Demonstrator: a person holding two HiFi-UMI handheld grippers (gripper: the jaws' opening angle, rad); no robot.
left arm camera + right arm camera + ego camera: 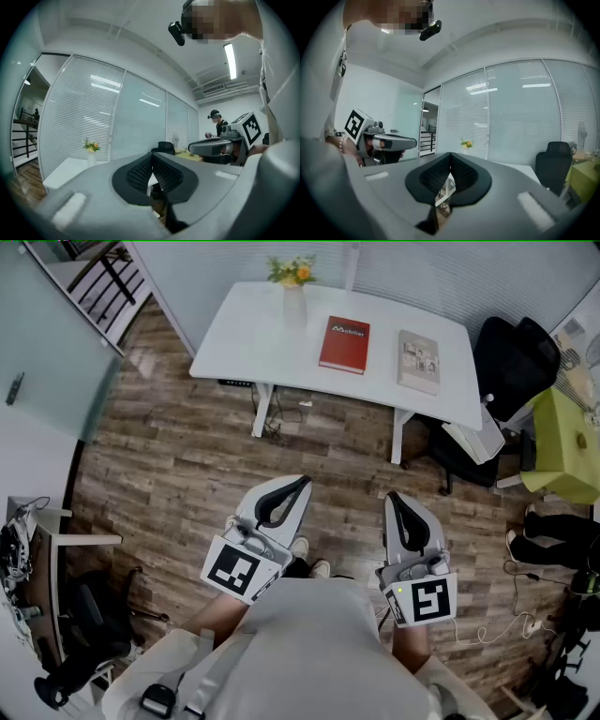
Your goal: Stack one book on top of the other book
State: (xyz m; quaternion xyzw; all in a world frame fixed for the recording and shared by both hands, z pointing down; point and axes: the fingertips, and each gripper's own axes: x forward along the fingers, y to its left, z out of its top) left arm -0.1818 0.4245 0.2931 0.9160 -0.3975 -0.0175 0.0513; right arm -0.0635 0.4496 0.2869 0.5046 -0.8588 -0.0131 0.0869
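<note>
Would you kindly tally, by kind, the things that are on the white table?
Books: 2 (red book, beige book)
Vase of flowers: 1
Total on the white table: 3

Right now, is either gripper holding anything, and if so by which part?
Nothing is held. The left gripper and right gripper are both shut and empty; the red book and the beige book lie apart on the white table.
</note>
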